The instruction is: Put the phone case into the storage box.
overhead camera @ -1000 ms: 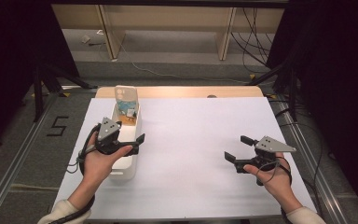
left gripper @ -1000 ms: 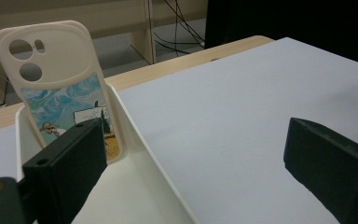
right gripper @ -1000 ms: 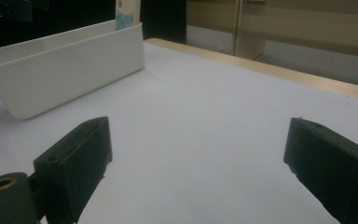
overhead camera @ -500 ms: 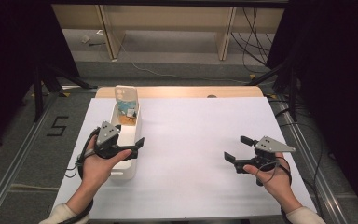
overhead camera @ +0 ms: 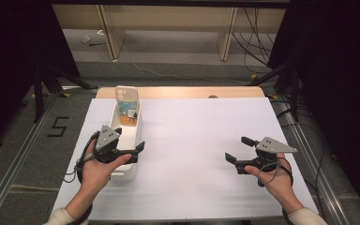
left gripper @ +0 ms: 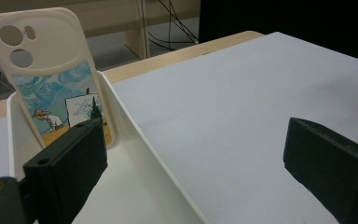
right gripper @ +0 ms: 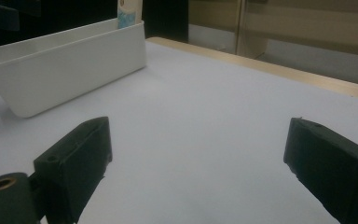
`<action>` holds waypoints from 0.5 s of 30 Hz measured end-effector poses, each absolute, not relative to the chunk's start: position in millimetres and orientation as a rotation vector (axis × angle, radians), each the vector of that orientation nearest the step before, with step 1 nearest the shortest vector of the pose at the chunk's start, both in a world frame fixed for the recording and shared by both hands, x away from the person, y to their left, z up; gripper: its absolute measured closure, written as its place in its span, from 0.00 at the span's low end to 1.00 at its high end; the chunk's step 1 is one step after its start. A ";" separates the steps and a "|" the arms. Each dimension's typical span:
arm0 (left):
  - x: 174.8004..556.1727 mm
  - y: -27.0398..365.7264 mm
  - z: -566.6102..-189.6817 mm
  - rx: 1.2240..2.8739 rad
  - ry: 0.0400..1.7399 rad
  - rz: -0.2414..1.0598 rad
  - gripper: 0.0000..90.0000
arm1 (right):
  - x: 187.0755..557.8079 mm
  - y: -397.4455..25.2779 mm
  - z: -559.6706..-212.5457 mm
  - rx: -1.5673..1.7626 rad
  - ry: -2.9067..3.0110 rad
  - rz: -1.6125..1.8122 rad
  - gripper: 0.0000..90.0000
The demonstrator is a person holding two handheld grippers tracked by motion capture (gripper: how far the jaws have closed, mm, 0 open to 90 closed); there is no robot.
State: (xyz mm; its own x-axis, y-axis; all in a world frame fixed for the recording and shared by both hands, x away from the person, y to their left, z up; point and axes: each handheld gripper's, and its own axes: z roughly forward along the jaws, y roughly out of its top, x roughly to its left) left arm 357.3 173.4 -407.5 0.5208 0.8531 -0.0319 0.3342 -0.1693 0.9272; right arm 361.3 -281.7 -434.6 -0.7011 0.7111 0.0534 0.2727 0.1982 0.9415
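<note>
A cream phone case (overhead camera: 125, 100) with a painted picture stands upright, leaning on the far end wall of a long white bin (overhead camera: 138, 125) at the table's left. In the left gripper view the phone case (left gripper: 51, 70) rises behind the bin's wall (left gripper: 137, 142). My left gripper (overhead camera: 130, 142) hovers open over the bin's near half. Its own view shows the left gripper (left gripper: 200, 165) straddling the bin's right wall, with one jaw inside and one over the table. My right gripper (overhead camera: 237, 149) rests open low over the table's right side. The right gripper (right gripper: 196, 161) holds nothing, with the bin (right gripper: 70, 60) farther off.
A white sheet (overhead camera: 201, 136) covers the table, and a wooden strip (overhead camera: 183, 92) shows along the far edge. Metal rails (overhead camera: 14, 164) run along both sides. Beyond the table are shelf legs and cables (overhead camera: 253, 42) on the floor.
My left gripper has drifted slightly toward the near end of the bin. The right gripper has stayed put, and both remain open.
</note>
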 end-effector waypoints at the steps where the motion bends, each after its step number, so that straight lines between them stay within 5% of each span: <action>1: 356.8 173.4 -407.6 1.739 1.000 0.635 0.06 | 361.3 -281.7 -434.6 0.919 2.085 1.510 0.10; 15: 349.2 175.7 -406.9 1.737 0.973 0.621 0.06 | 361.0 -281.2 -434.8 0.915 2.090 1.510 0.10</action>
State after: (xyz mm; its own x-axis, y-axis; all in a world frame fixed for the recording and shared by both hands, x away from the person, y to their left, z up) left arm 349.2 175.7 -406.9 0.5433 0.8388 -0.0361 0.3207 -0.1677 0.9322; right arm 361.0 -281.2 -434.8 -0.7042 0.7081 0.0524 0.2720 0.2009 0.9411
